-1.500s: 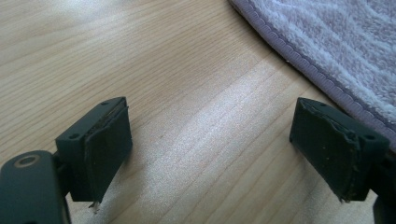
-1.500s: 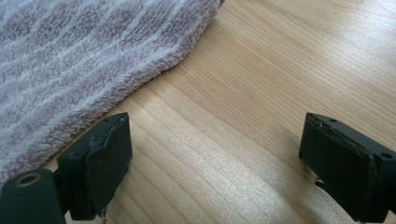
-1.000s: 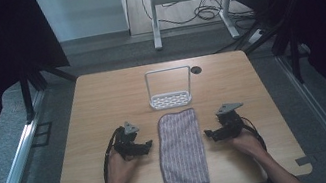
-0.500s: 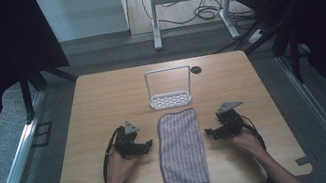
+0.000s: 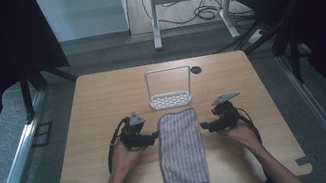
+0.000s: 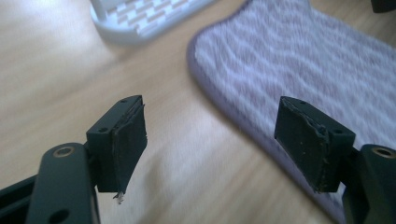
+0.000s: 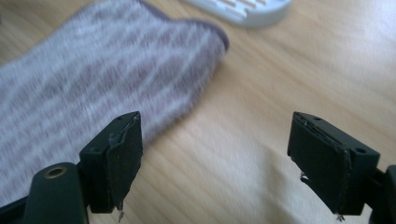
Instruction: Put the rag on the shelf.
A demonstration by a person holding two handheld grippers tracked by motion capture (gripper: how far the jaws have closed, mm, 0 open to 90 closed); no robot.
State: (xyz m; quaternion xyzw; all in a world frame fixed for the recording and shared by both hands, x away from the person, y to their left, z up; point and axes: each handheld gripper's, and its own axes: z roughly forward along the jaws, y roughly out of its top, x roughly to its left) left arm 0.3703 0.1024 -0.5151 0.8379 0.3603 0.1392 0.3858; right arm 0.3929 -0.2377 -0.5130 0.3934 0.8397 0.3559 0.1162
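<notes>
Striped purple-grey, the towel [image 5: 181,150] is laid flat and lengthwise at the near middle of the desk [image 5: 101,97], just before the white rack [image 5: 169,89], so both long edges can be reached. The left claw [image 5: 155,136] and right claw [image 5: 204,126] are set either side of it; both have just been narrowing, yet nothing is gripped between their jaws.

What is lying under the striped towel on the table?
The striped towel lies flat on the wooden table, whose bare wood shows all around it. The towel looks folded, and nothing bulges beneath it. Whether something thin is hidden under it cannot be seen, because the cloth covers that spot.
</notes>
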